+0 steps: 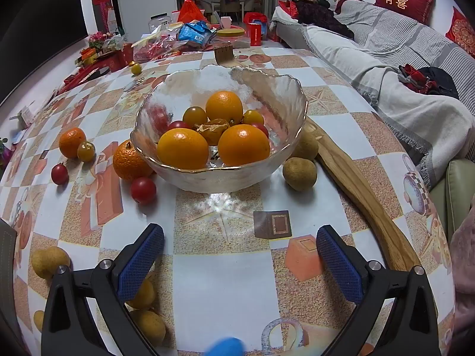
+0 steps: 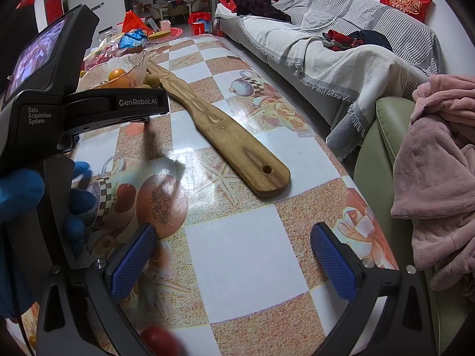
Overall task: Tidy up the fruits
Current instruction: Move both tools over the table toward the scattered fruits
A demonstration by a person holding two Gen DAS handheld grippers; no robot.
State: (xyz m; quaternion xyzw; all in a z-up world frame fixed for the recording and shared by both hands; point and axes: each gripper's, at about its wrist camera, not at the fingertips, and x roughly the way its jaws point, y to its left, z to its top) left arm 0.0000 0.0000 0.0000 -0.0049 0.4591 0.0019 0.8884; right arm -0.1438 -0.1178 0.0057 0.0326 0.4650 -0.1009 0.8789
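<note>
A glass bowl (image 1: 267, 89) stands mid-table holding three oranges (image 1: 183, 148), cherry tomatoes and a dried fruit. Loose fruit lies around it: a mandarin (image 1: 129, 163), a red tomato (image 1: 143, 190), another mandarin (image 1: 71, 142), a small red fruit (image 1: 59, 173), brown longans (image 1: 299, 173) and yellowish longans (image 1: 49, 262) at the near left. My left gripper (image 1: 240, 261) is open and empty, in front of the bowl. My right gripper (image 2: 233, 255) is open and empty over bare tablecloth; a red fruit (image 2: 160, 341) lies under it. The bowl (image 2: 130, 62) shows far left there.
A long wooden paddle (image 1: 365, 195) lies right of the bowl, also in the right wrist view (image 2: 237, 139). Snack bags and boxes (image 1: 193, 34) crowd the table's far end. A sofa (image 1: 400, 68) and a pink robe (image 2: 439, 178) lie beyond the right edge.
</note>
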